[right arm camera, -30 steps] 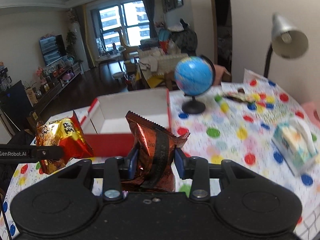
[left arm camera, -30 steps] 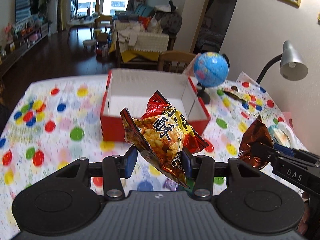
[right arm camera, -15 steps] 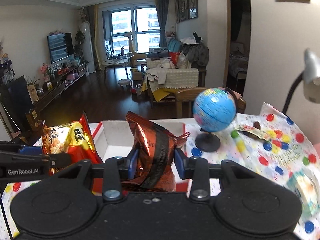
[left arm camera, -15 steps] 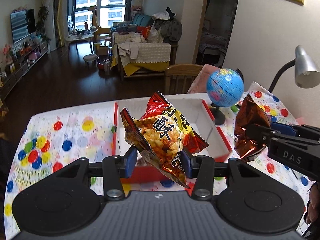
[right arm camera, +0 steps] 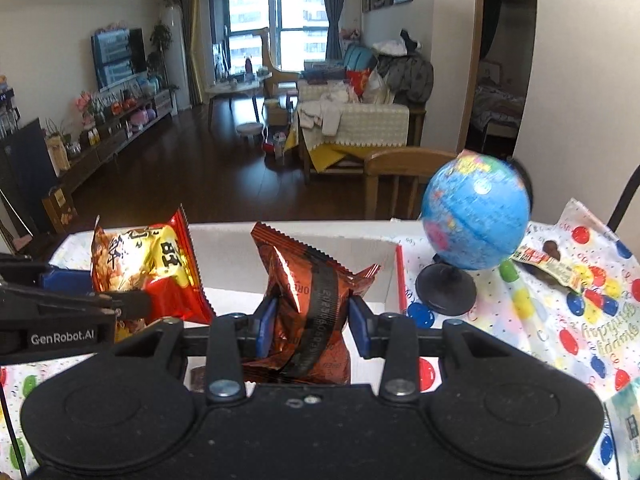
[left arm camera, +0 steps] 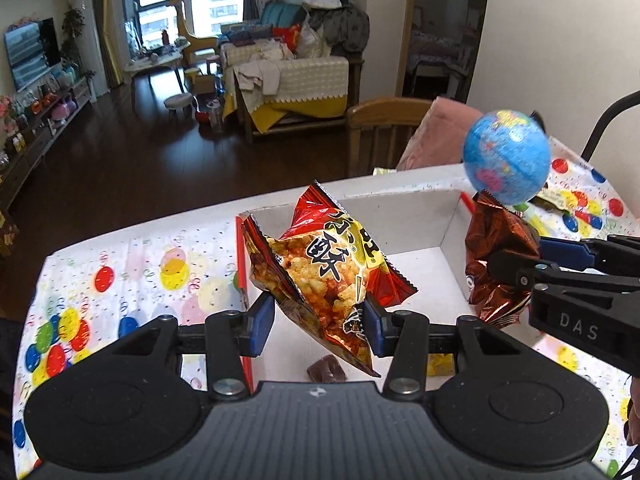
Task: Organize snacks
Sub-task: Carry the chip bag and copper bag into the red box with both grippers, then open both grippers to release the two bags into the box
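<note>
My left gripper point(left arm camera: 319, 326) is shut on a red and yellow snack bag point(left arm camera: 320, 268) and holds it above the open red box with white inside point(left arm camera: 412, 224). My right gripper point(right arm camera: 312, 326) is shut on a brown foil snack packet point(right arm camera: 308, 300), also over the box point(right arm camera: 360, 252). The brown packet point(left arm camera: 496, 256) shows at the right of the left wrist view, and the red bag point(right arm camera: 148, 268) at the left of the right wrist view. A small brown wrapped sweet point(left arm camera: 326, 370) and a yellow one point(left arm camera: 440, 360) lie on the box floor.
A small blue globe point(right arm camera: 474, 220) on a black stand is just right of the box. A flat wrapper point(right arm camera: 548, 262) lies behind it on the polka-dot tablecloth point(left arm camera: 120, 280). A tissue pack point(right arm camera: 624, 428) sits at the near right. A wooden chair point(left arm camera: 384, 132) stands beyond the table.
Both grippers moved forward and up with their bags, from in front of the box to over its inside. The box floor and its sweets have come into view.
</note>
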Motion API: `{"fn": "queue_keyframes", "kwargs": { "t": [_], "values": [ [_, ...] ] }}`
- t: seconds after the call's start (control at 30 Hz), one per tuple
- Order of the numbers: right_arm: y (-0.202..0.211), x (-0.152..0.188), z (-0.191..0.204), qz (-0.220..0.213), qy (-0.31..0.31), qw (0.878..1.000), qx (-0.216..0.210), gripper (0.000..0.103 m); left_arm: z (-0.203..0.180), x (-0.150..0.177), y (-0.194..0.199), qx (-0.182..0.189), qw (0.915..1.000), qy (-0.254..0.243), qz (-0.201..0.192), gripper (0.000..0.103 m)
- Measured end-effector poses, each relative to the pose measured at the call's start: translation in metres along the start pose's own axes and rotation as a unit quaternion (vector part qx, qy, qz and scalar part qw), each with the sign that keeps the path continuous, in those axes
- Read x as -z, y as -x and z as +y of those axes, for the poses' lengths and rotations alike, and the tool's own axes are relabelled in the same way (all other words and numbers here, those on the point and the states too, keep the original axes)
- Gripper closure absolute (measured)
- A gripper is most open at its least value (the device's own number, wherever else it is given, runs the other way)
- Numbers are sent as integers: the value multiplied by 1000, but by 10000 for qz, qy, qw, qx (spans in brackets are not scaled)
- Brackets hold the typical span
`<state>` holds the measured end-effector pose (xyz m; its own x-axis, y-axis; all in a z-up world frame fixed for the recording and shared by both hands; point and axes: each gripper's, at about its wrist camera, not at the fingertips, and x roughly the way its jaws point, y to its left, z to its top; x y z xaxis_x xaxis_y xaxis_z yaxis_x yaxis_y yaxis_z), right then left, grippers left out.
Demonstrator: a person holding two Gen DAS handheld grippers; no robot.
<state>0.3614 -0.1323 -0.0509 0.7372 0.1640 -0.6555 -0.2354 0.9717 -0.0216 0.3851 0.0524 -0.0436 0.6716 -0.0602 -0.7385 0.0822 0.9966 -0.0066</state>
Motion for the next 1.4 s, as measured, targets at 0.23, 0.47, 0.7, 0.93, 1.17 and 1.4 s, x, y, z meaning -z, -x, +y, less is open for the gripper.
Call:
{"fn": "queue_keyframes", "kwargs": {
  "t": [0.23, 0.47, 0.7, 0.93, 1.17, 1.4],
  "values": [
    [-37, 6, 1, 329, 51, 9994, 51, 66, 2, -3, -52, 47, 9992, -142, 376, 57],
    [-65, 16, 7, 728, 99, 9973, 94, 66, -3, 2, -87, 41, 9971, -369, 659, 57],
    [-78, 28, 14, 1071, 153, 9941, 53, 66, -12, 7, -113, 7, 9925, -699, 998, 56],
    [-81, 35, 18, 1198, 178, 9926, 88, 66, -17, 10, -123, 33, 9897, -816, 1173, 56],
    [-79, 29, 17, 1189, 146, 9928, 78, 62, -15, 9, -120, 67, 9899, -753, 1198, 46],
    [-62, 23, 11, 1047, 74, 9945, 20, 56, -9, 5, -101, 85, 9926, -519, 1092, 43]
  ]
}}
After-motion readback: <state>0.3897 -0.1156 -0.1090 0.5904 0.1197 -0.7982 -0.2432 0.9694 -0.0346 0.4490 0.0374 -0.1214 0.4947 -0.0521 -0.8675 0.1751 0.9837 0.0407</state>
